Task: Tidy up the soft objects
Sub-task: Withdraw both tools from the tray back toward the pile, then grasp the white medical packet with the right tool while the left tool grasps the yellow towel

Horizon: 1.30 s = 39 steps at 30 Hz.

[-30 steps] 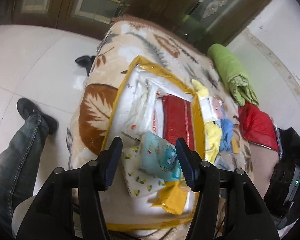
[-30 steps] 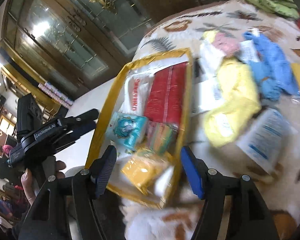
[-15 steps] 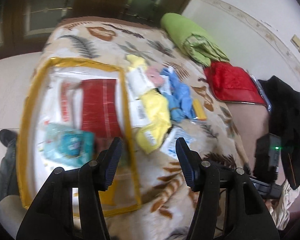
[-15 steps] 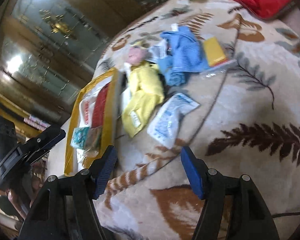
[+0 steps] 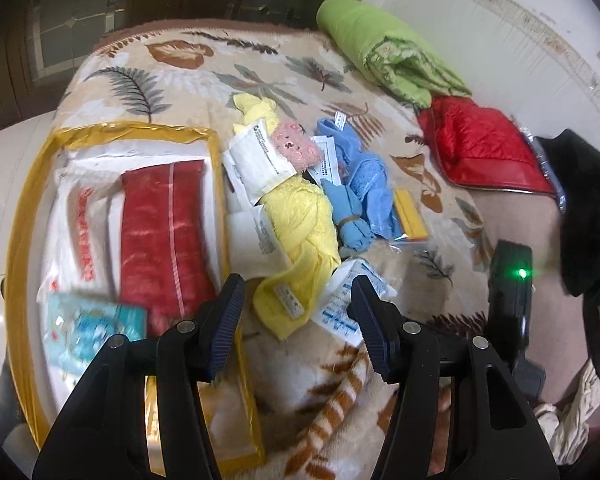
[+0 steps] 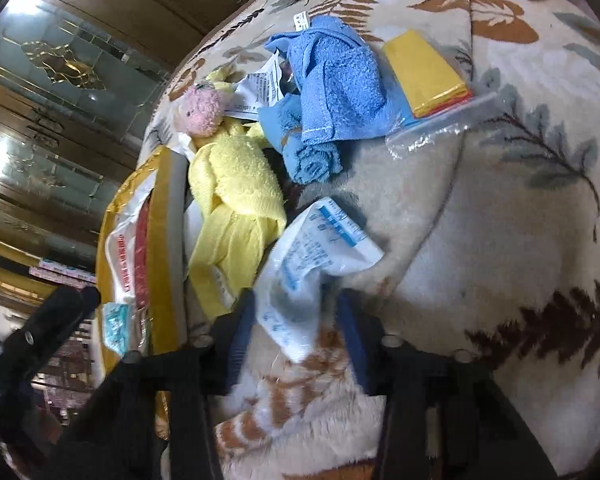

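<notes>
Right gripper (image 6: 296, 320): jaws parted around the near end of the flat white plastic pouch with blue print (image 6: 312, 252), not yet pinching. Pouch lies on the leaf-patterned plush blanket (image 6: 480, 240), just beside the yellow terry towel (image 6: 236, 200). Likely light, limp, slippery; take a middle fold, not the film edge. Left gripper (image 5: 296, 316) wide open, empty, above the blanket.

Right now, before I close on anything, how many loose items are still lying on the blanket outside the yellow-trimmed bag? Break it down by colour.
Yellow towel: 1
Blue towel: 1
Pink plush piece: 1
Zip bag of yellow cloth: 1
White printed packets that can be told apart: 2
Total: 6; papers under the pile cannot be separated.
</notes>
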Each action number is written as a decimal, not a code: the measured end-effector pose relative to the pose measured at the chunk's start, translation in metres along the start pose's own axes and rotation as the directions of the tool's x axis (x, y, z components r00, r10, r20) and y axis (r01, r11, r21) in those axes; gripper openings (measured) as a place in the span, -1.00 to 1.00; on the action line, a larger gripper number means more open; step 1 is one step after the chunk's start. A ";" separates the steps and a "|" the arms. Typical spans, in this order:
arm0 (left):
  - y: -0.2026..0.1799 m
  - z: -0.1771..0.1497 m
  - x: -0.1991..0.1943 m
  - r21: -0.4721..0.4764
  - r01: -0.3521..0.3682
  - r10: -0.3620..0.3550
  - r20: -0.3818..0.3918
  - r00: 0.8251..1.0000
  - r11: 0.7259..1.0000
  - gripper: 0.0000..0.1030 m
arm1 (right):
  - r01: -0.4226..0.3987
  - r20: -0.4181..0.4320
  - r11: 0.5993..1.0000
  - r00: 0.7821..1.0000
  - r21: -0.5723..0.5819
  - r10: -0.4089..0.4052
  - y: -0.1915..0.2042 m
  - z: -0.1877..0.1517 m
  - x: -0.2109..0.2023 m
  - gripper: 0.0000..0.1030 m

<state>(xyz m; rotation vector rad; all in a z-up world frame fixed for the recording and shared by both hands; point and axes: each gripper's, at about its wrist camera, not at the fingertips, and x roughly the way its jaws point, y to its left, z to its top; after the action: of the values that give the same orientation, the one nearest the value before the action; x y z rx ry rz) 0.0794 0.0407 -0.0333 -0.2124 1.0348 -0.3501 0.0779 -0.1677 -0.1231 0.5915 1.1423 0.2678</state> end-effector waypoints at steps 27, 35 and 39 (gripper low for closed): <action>-0.001 0.032 0.076 -0.004 0.088 -0.087 -0.159 0.983 0.996 -0.90 | -0.049 -0.002 0.999 0.999 0.017 0.049 -0.011 0.007 -0.004 -0.73; -0.017 0.003 0.045 0.052 0.149 -0.143 -0.105 0.984 0.988 -0.90 | -0.078 0.066 0.996 0.995 -0.047 0.081 -0.018 -0.010 -0.046 -0.80; -0.031 -0.010 0.031 0.107 0.166 -0.153 -0.116 0.981 0.980 -0.90 | -0.049 0.102 0.996 0.993 -0.070 0.056 -0.017 -0.011 -0.063 -0.80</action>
<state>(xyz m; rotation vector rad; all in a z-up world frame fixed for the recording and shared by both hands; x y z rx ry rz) 0.0796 -0.0002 -0.0522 -0.1735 1.1018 -0.5713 0.0407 -0.2088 -0.0871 0.5704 1.0143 0.3156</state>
